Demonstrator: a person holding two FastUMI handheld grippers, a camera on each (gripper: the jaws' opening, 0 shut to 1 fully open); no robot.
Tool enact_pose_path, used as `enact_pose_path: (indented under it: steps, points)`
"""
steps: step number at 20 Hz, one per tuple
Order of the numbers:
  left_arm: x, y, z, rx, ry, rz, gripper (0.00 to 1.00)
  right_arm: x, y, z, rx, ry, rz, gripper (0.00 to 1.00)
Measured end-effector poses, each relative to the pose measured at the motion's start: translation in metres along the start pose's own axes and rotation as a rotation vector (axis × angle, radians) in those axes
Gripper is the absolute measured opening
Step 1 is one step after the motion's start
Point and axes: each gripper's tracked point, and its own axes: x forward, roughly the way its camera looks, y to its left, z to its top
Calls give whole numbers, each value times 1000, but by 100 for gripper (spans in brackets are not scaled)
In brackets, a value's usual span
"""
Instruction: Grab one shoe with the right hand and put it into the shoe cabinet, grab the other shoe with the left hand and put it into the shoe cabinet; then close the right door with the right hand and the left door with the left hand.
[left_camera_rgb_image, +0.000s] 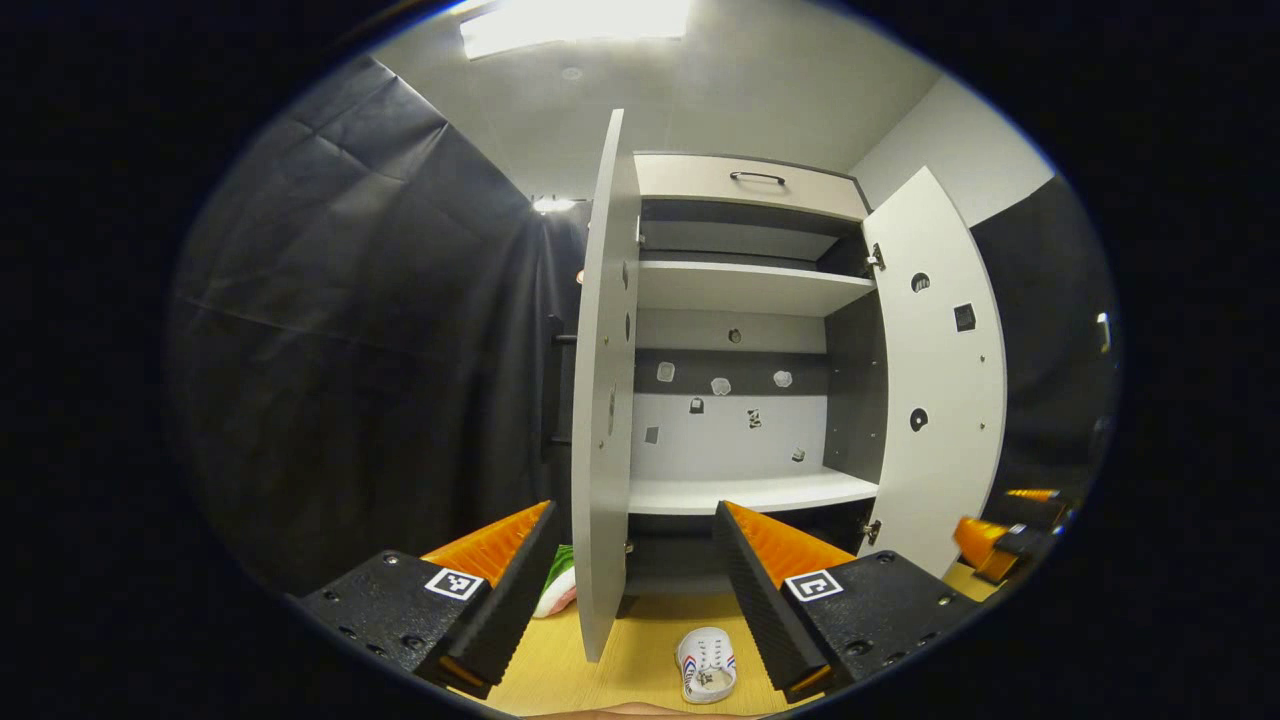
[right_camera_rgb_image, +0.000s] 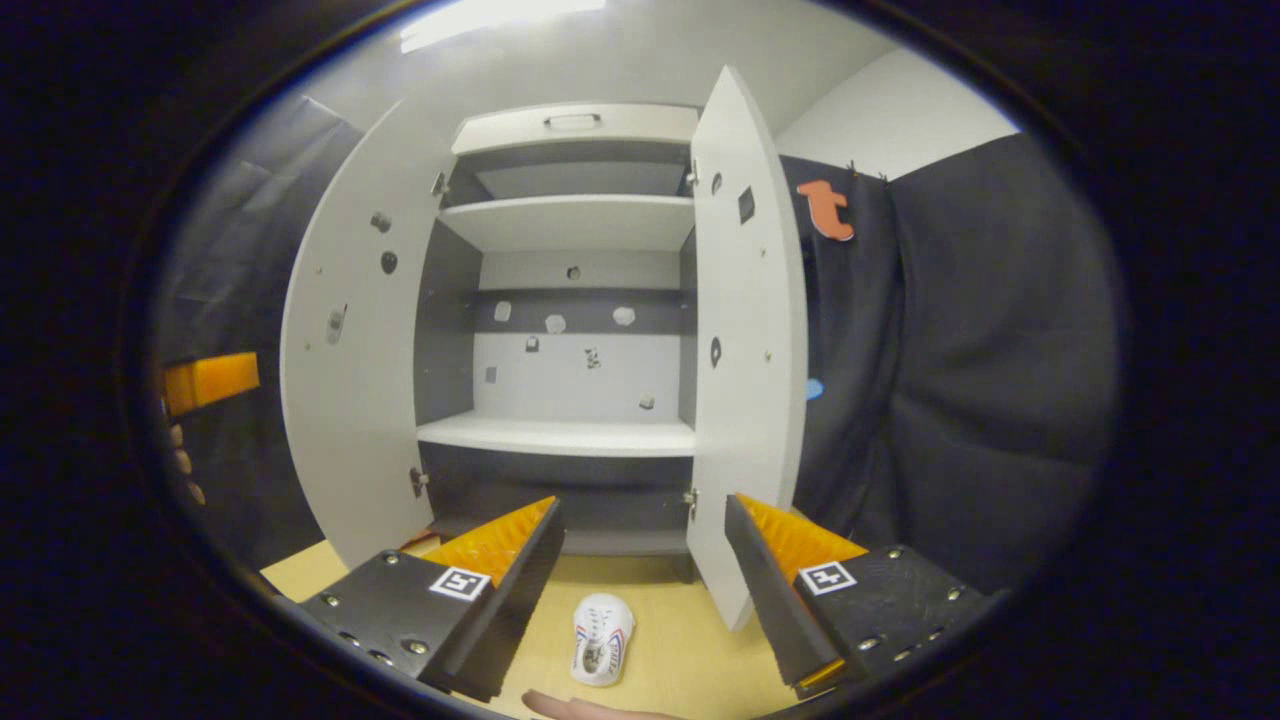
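Observation:
The shoe cabinet (left_camera_rgb_image: 750, 290) stands with both doors swung wide and its shelves bare. One white shoe (left_camera_rgb_image: 706, 665) lies on the wooden floor in front of it, low between the fingers of my left gripper (left_camera_rgb_image: 635, 508), which is open and holds nothing. In the right gripper view the same kind of white shoe (right_camera_rgb_image: 600, 625) lies below my right gripper (right_camera_rgb_image: 645, 500), also open with nothing in it. A green-and-white object (left_camera_rgb_image: 557, 585) shows behind the left door (left_camera_rgb_image: 603, 400); I cannot tell whether it is the other shoe.
The left door stands edge-on just ahead of the left gripper. The right door (right_camera_rgb_image: 750, 330) juts out close to the right gripper's right finger. The other gripper (right_camera_rgb_image: 210, 380) and a hand (right_camera_rgb_image: 180, 460) show at the far left. Black cloth walls both sides.

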Motion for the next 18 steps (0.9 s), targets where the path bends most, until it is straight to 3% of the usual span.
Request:
enact_pose_path:
  steps: [4, 5, 6, 11, 12, 13, 14, 15, 18]
  points:
    - [-9, 11, 0, -22, -15, 12, 94, 26, 30, -75, -5, 122, 54, 97]
    - [-11, 11, -1, -28, -15, 12, 89, 31, 38, -92, -5, 139, 66, 97]
    - [-13, 10, -4, -25, -12, 5, 94, 36, 45, -106, -9, 153, 73, 97]
    - [-21, 16, -13, -34, -10, -12, 94, 53, 67, -176, 6, 244, 78, 97]
    - [-22, 17, -15, -37, -10, -15, 90, 56, 70, -187, 7, 258, 74, 97]
    - [-24, 20, -17, -39, -6, -14, 94, 60, 71, -199, 7, 271, 68, 97]
    - [-26, 23, -20, -44, -4, -10, 90, 64, 74, -212, 3, 286, 63, 97]
    - [-27, 25, -21, -48, -4, -10, 94, 68, 75, -225, -12, 304, 55, 97]
    - [-29, 25, -26, -28, -12, -10, 94, 76, 76, -258, -42, 367, 43, 97]
